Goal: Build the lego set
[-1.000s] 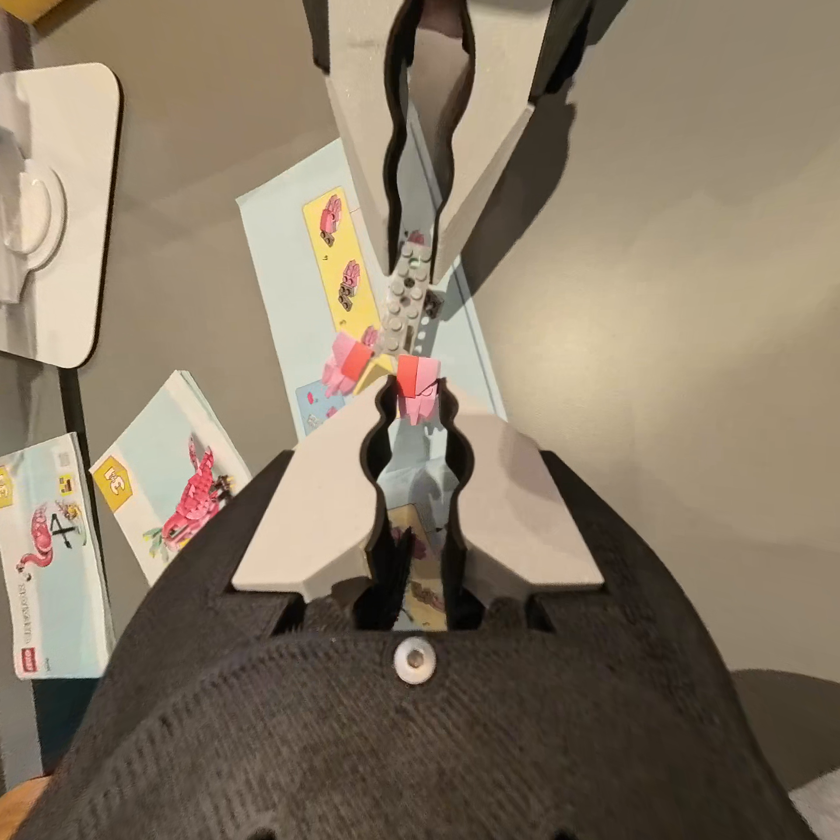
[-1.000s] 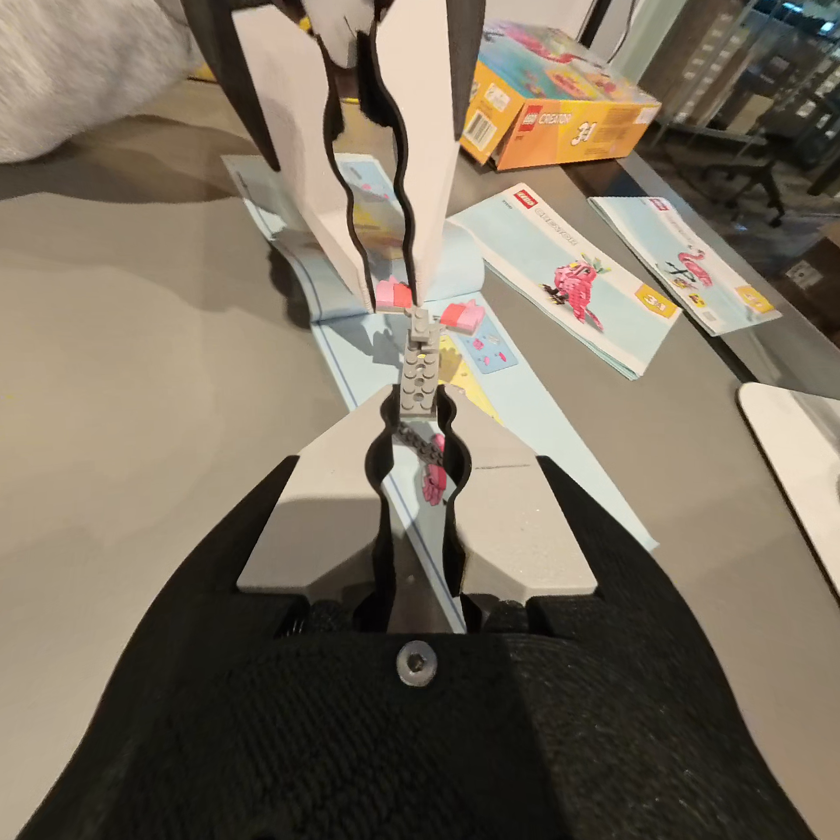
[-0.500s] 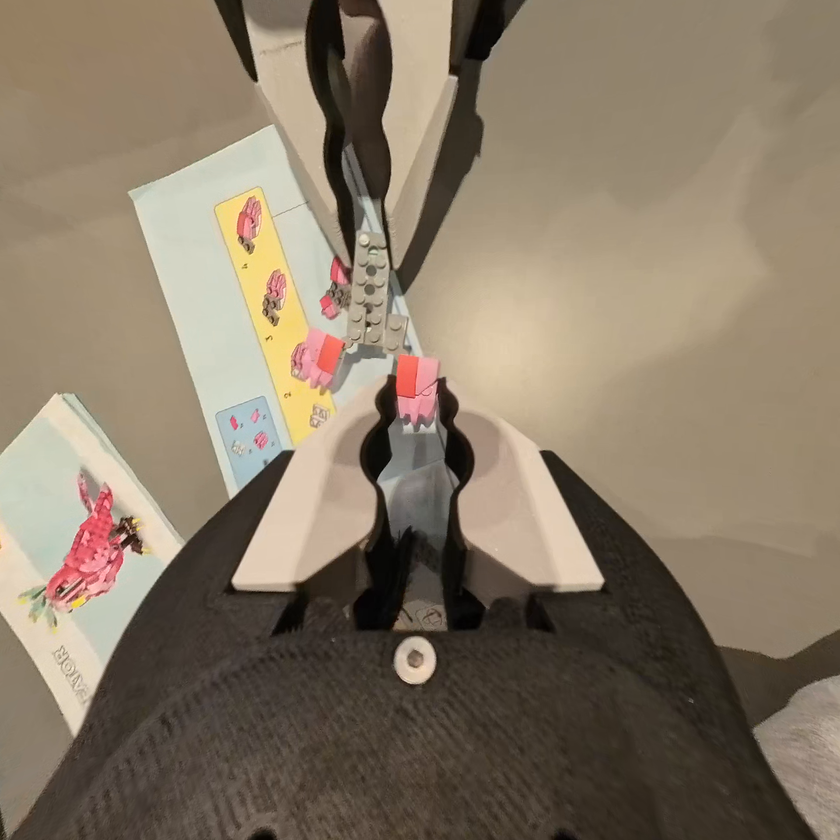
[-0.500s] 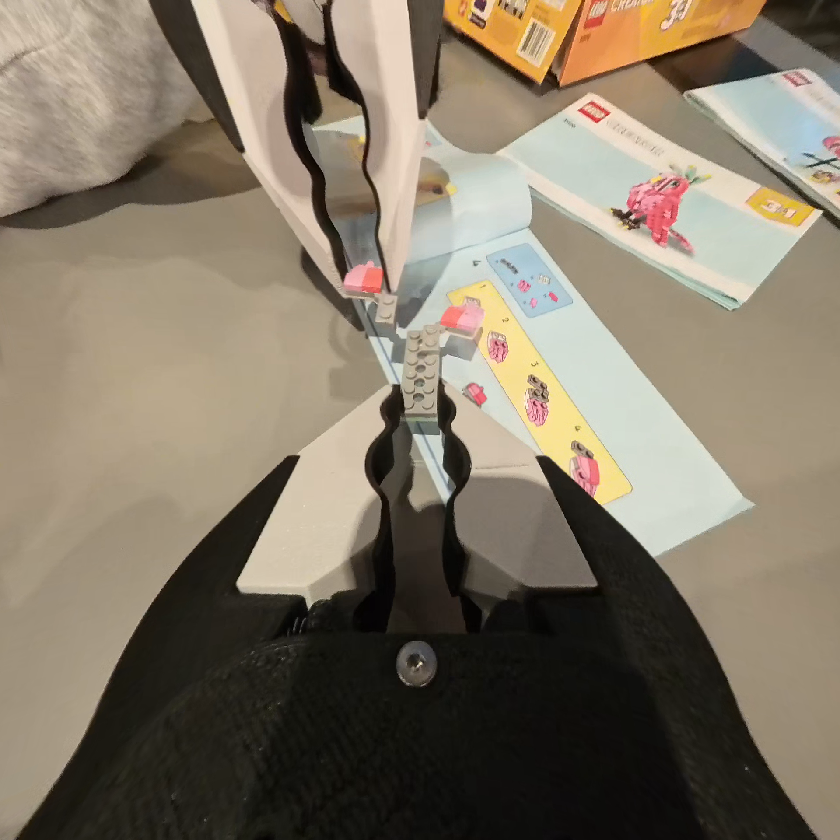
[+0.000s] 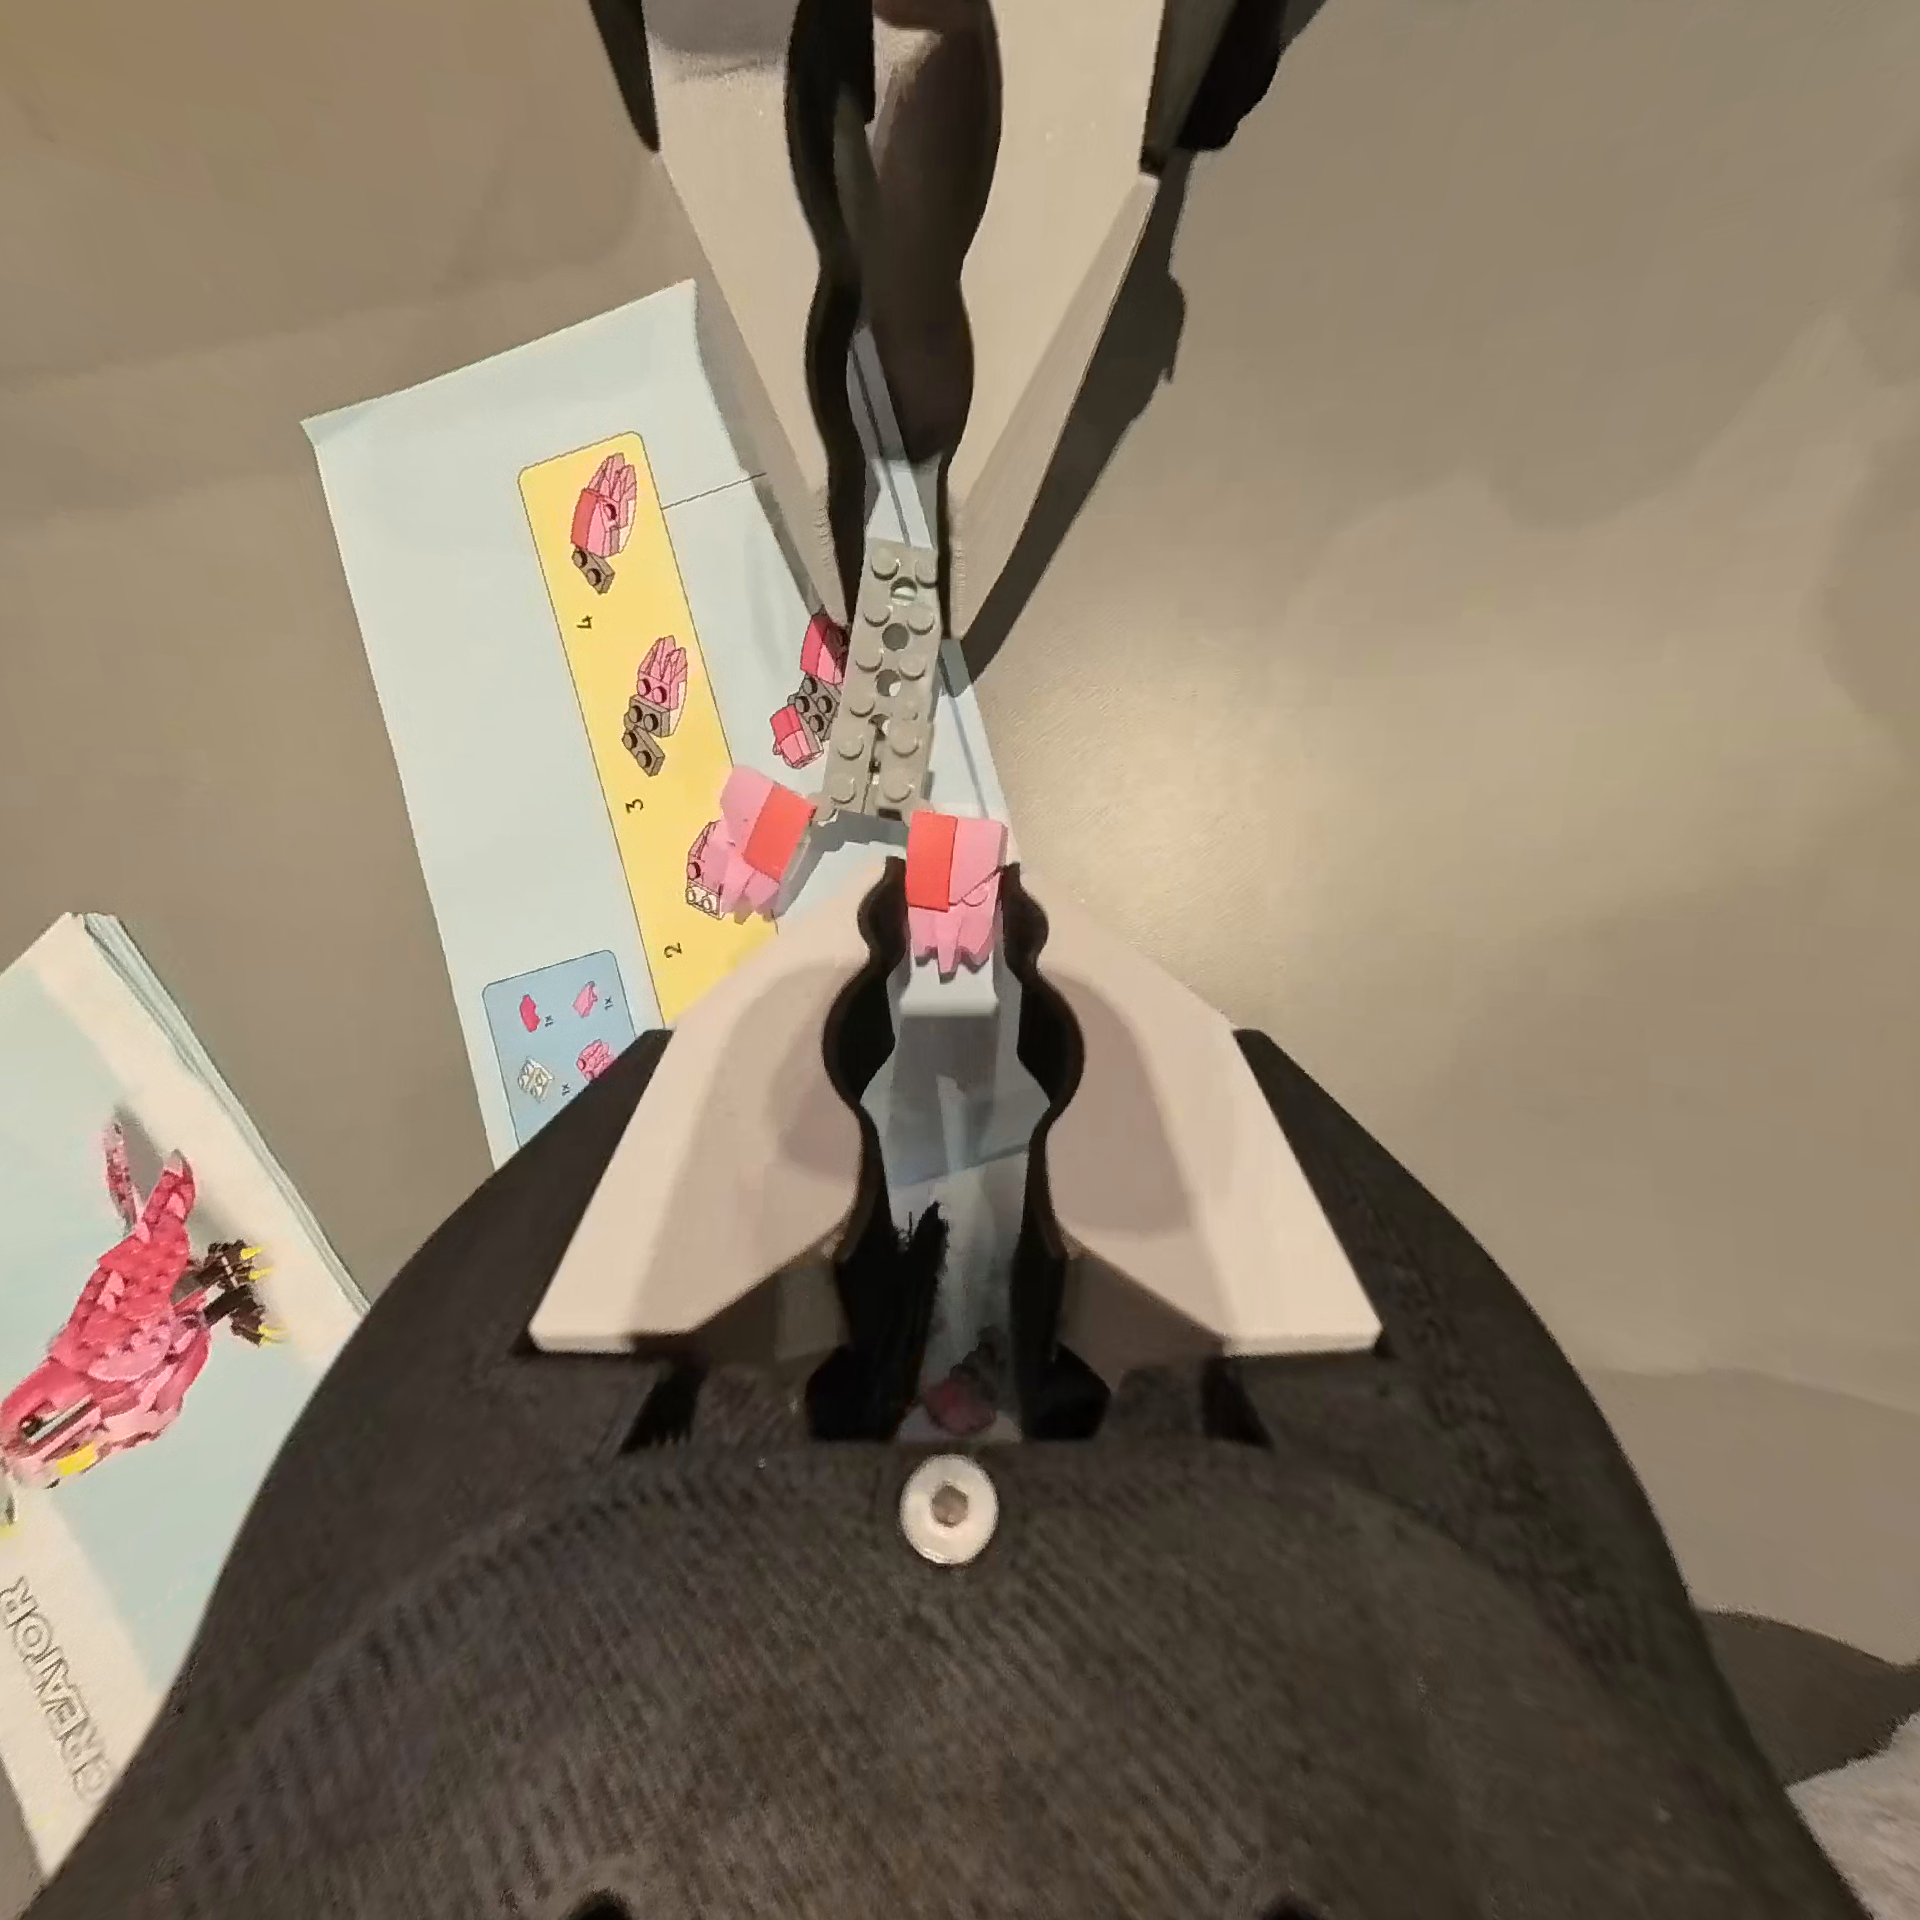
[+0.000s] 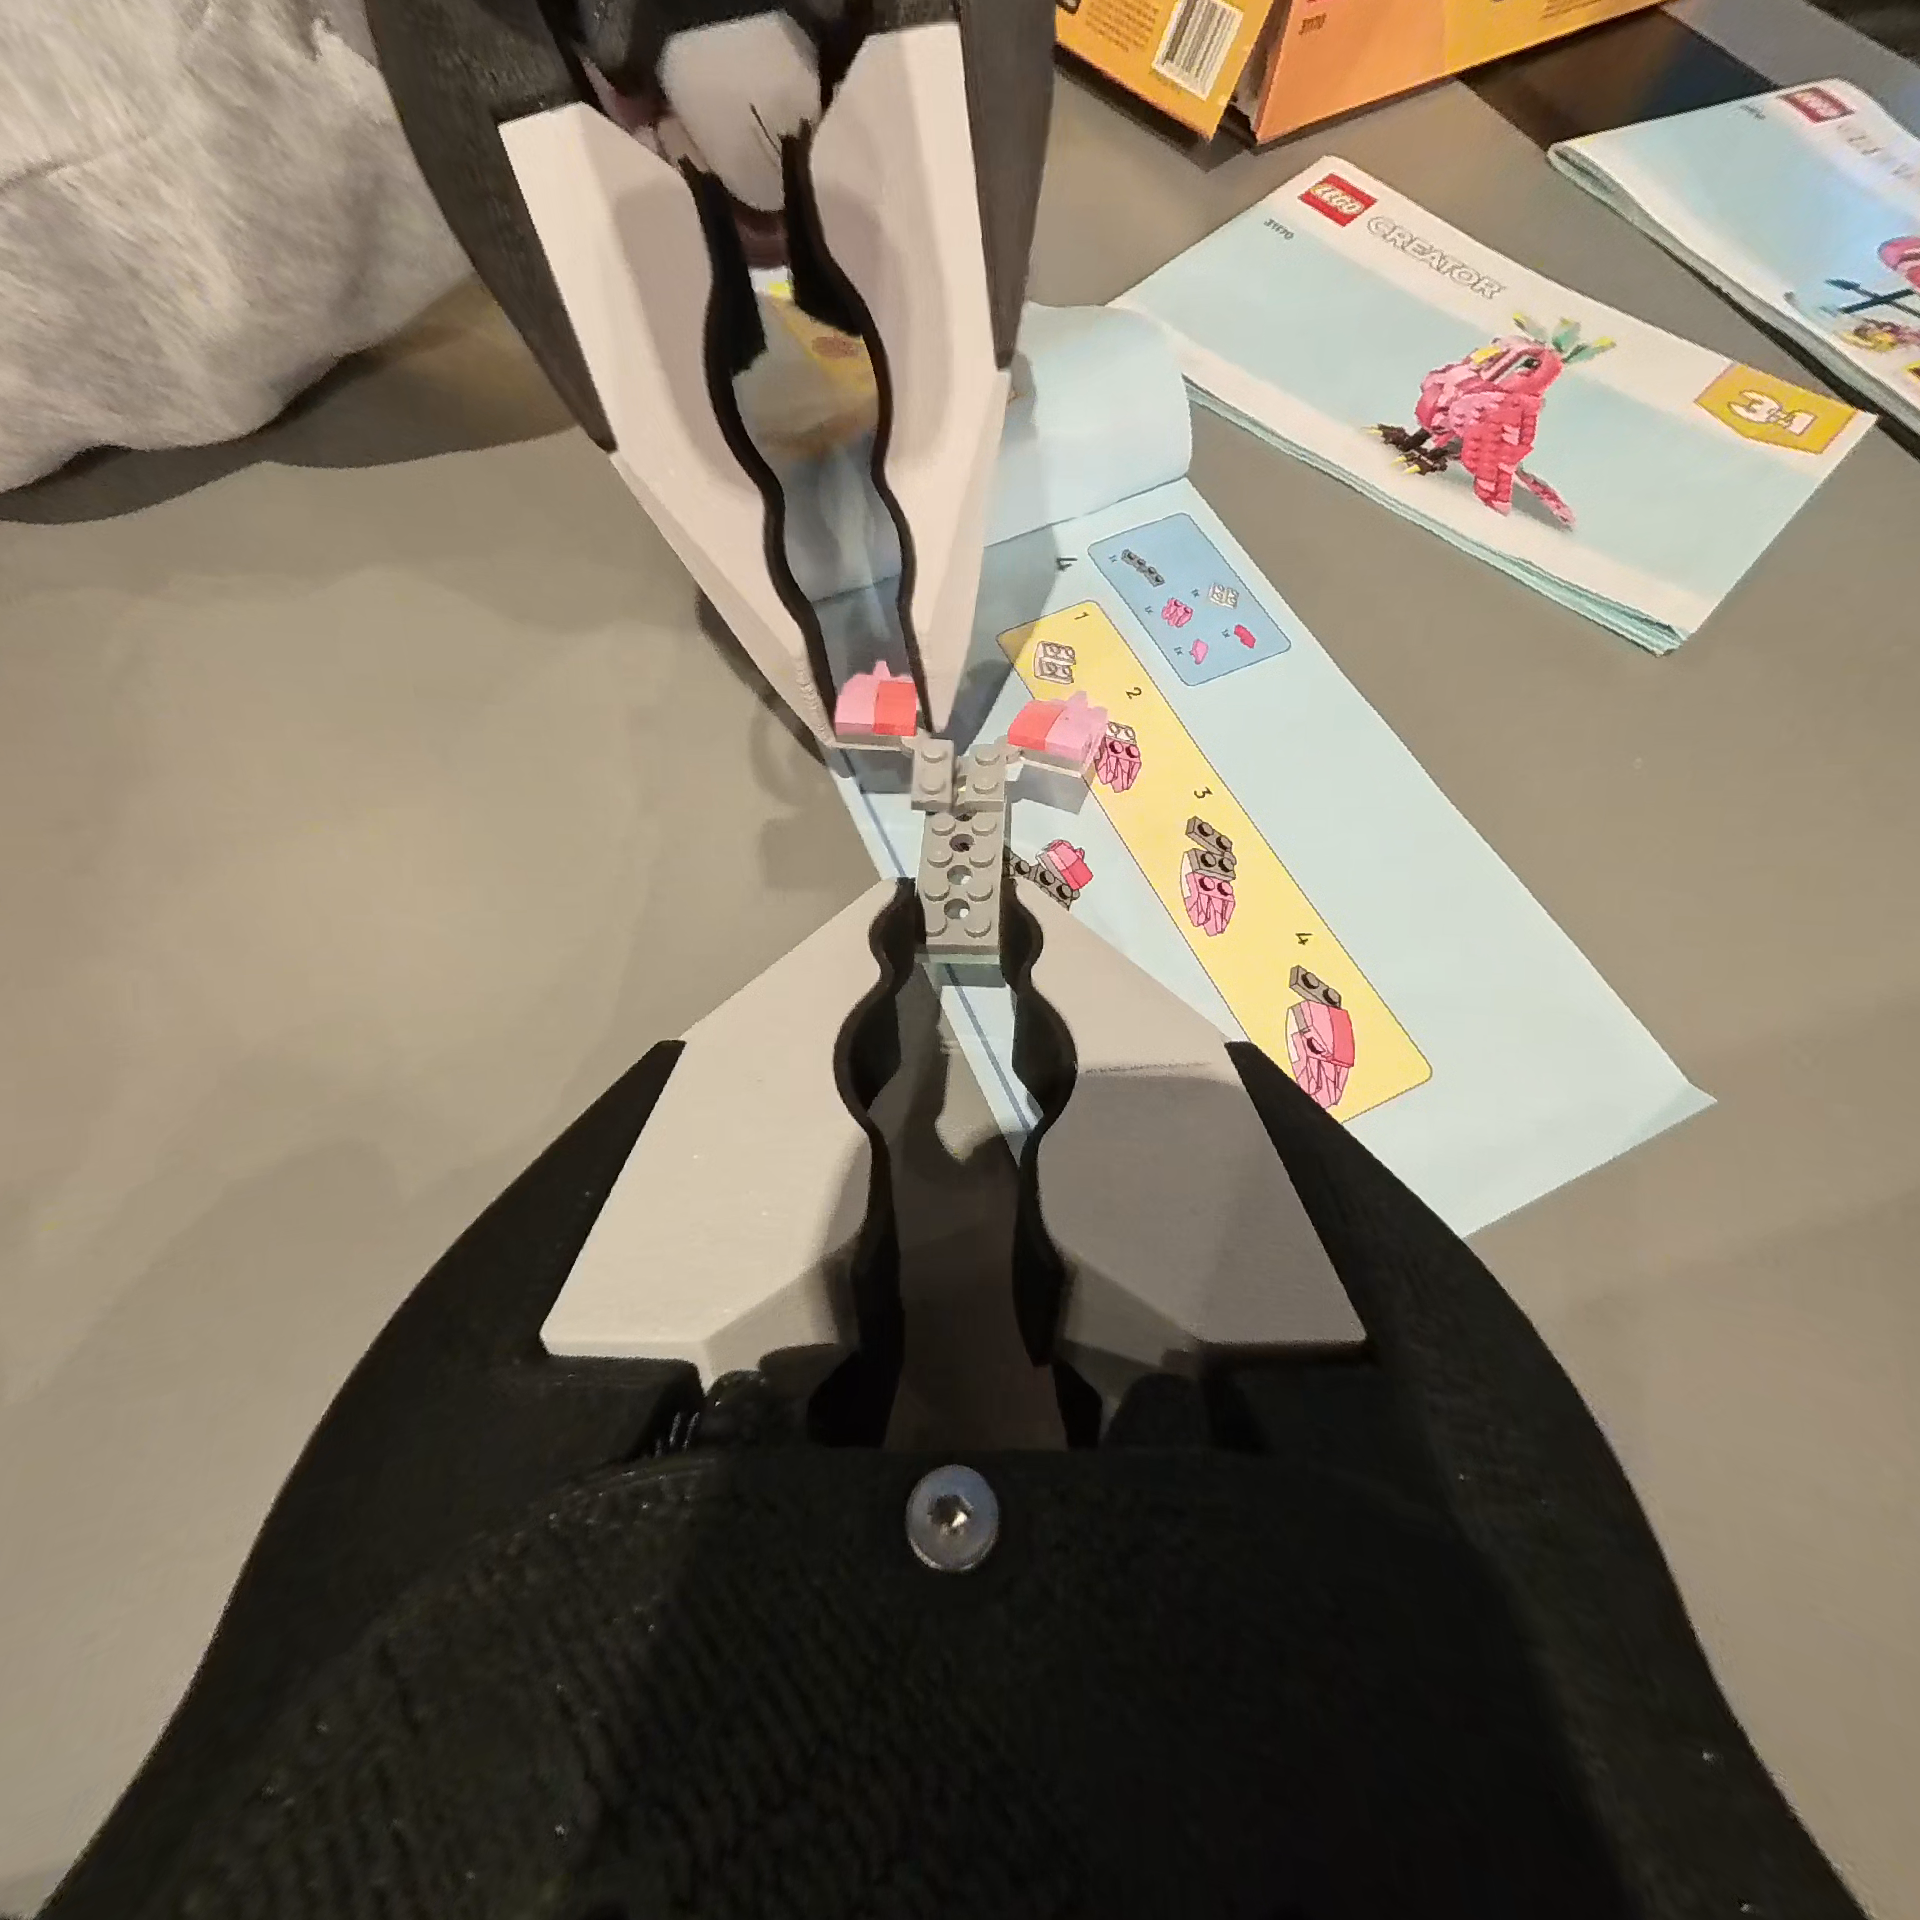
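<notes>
Two grippers meet nose to nose over the open booklet (image 6: 1382,935) on the grey table (image 6: 312,935). Your right gripper (image 6: 961,940) has its fingers clenched on the near end of the grey plate (image 6: 964,883), which reaches forward from its tips. Your left gripper (image 5: 951,899) comes in from the opposite side, its fingers clamped on a pink piece (image 5: 954,883) with a red top. In the right wrist view that piece sits at the far end of the plate, on the left of the small grey bricks there; whether it is pressed fully home, you cannot tell.

A second pink piece (image 6: 1055,727) with a red top is at the plate's far end on the other side — the two stick out like a pair. Below the plate, on the booklet page, lies a small loose part (image 6: 1060,868), pink on dark studs, just beside your right fingers.

The page shows a yellow strip of build steps and a blue parts box. A closed booklet (image 6: 1507,374) with a pink bird on its cover lies well apart to the right, another booklet (image 6: 1787,208) beyond it, and an orange box (image 6: 1299,62) at the far edge. A pale grey fuzzy cloth (image 6: 187,229) fills the far left corner — part of it also shows at the lower right in the left wrist view.
</notes>
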`<state>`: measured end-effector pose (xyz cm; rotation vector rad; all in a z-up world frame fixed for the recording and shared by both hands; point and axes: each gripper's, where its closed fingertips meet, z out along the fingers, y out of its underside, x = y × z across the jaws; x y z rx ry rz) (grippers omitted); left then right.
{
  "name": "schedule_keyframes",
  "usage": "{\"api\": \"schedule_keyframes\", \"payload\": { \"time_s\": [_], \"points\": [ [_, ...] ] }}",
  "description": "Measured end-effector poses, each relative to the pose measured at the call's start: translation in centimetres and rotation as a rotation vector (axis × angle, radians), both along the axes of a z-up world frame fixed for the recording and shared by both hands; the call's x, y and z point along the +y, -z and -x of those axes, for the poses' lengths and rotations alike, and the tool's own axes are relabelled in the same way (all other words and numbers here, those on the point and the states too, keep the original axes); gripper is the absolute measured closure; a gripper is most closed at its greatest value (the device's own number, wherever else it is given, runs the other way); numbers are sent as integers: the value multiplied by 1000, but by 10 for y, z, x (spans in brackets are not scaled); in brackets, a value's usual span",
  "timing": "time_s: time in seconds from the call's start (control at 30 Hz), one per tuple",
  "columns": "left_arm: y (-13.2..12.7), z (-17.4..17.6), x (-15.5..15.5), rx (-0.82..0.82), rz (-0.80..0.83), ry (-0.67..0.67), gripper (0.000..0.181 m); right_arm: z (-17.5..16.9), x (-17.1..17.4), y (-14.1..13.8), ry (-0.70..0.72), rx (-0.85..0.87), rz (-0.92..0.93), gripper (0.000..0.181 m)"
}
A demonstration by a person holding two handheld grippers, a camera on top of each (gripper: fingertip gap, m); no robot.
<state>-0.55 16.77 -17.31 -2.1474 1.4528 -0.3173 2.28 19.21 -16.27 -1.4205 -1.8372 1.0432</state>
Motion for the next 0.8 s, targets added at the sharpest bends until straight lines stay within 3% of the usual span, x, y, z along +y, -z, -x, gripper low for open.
{"api": "schedule_keyframes", "payload": {
  "time_s": [0.6, 0.8],
  "points": [
    [10, 5, 8, -15, 1, -28, 164, 2, 6, 8, 23, -22, -134, 163],
    [11, 5, 9, -18, 1, -31, 164, 6, 4, 13, 3, -23, -311, 156]
  ]
}}
